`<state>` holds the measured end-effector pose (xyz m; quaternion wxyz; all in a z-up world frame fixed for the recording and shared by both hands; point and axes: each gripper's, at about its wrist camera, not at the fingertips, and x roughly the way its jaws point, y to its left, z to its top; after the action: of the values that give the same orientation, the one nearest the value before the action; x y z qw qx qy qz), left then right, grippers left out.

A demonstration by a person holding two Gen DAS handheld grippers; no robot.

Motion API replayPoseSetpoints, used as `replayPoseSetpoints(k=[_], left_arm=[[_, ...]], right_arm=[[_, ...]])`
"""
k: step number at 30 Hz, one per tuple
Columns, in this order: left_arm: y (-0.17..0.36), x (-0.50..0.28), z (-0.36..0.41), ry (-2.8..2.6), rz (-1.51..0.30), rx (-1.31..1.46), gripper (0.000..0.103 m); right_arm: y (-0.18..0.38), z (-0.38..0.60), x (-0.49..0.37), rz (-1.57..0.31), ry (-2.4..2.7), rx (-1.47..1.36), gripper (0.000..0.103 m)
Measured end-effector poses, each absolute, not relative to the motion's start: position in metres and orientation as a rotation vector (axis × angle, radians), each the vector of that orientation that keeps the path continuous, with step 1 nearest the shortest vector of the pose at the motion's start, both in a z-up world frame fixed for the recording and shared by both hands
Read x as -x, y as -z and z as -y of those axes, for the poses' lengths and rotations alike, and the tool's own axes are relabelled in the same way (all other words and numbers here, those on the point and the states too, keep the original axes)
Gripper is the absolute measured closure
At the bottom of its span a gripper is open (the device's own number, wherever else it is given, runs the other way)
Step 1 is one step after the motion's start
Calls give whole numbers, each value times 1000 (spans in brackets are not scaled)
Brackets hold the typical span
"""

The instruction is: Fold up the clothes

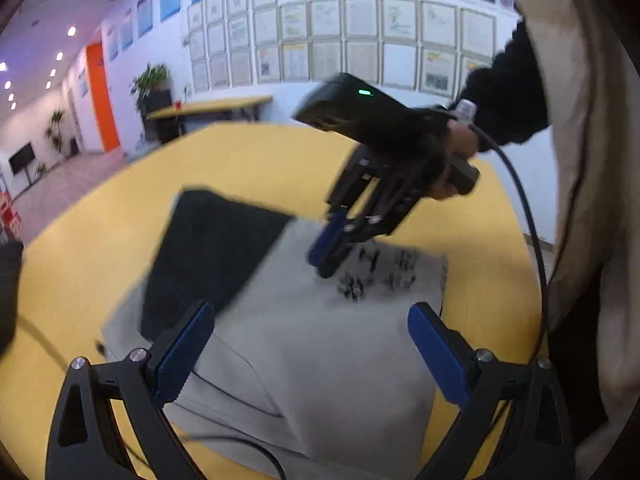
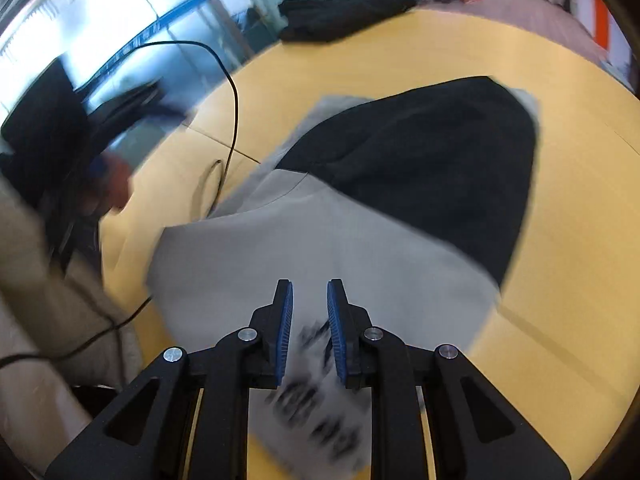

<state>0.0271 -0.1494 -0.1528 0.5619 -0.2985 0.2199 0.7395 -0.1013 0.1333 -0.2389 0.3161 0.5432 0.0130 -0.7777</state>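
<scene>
On the yellow table (image 1: 92, 248) I see the garment (image 1: 304, 352) lying flat, a grey piece with a black panel (image 1: 212, 256) spread across one end and a dark printed patch (image 1: 376, 276) toward the other. From my left wrist camera its long axis runs diagonally, from the near left up to the far right, with the black part at the upper left and the print at the far right corner. My left gripper (image 1: 310, 344) hovers over the grey middle with its jaws spread wide, nothing between the blue pads (image 1: 184, 356), and I cannot tell whether they touch the cloth. Further right in that view my right gripper (image 1: 332, 256) comes down at a slant, its tips right at the printed patch; motion blur hides the gap there.

Through the right wrist camera the garment (image 2: 304, 248) stretches away from me, print (image 2: 316, 412) nearest and black panel (image 2: 432, 168) at the far end, so the long axis points roughly straight ahead, leaning a little right. My right gripper (image 2: 310, 324) has its jaws drawn close but with a clear slot left, the blurred print showing through it; they hold nothing that I can make out. A thin black cable (image 2: 230, 92) loops over the table to the left of the cloth, and a dark bundle (image 2: 344, 12) sits at the table's far edge
</scene>
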Motion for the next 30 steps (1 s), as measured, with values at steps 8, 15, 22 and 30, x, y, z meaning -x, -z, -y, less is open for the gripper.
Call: replayPoseSetpoints(k=[8,15,22,30], left_arm=[[194,-30,172,-1818,-539,849,3],[139,-33,220,-2053,-482,770,3],[101,-42,247,-2191,-520,755,3],[118,-33,264,-2098,-500,748,3]], right_arm=[[254,-108,88,-237,2085,-1378,57],[201,-63,-37,-616,2188,-960,8],[242,-9,-77,-904,2212,-842,25],[246,-4,-47,-516,2267,-1112,86]])
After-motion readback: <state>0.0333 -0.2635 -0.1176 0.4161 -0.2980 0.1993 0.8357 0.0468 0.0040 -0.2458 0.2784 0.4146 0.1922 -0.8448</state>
